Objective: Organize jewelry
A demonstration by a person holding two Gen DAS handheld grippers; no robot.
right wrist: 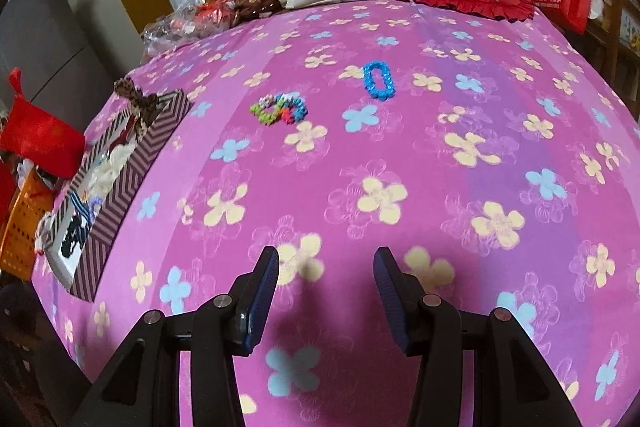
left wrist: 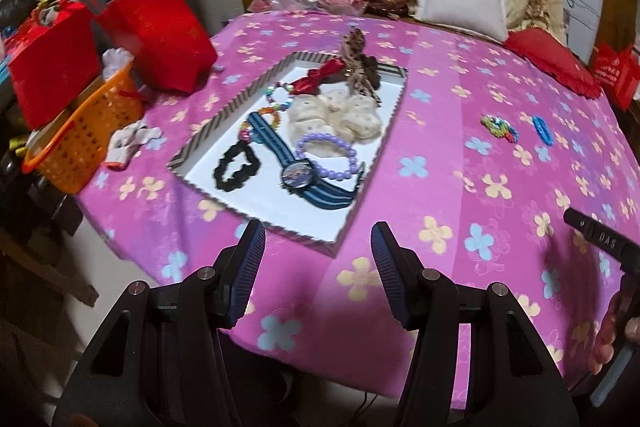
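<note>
Both tongs, left tongs (left wrist: 318,239) and right tongs (right wrist: 326,263), gape empty over the pink worktop (right wrist: 400,167), so pinching the blue bracelet (right wrist: 379,80) or multicolour bracelet (right wrist: 280,108) (both outside the striped box (left wrist: 224,107)) could snag cloth.

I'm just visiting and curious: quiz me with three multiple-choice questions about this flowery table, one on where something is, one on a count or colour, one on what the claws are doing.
1. Where is the watch?
A. in the striped box
B. in the orange basket
C. on the bare cloth

2. How many pieces lie loose on the pink tablecloth?
A. none
B. two
C. five

3. The right claw is:
A. open, empty
B. clamped on a bracelet
C. inside the box

Answers: 1 A, it lies beside the purple bead bracelet. 2 B, multicolour bracelet and blue bracelet. 3 A, fingers apart over cloth.
</note>
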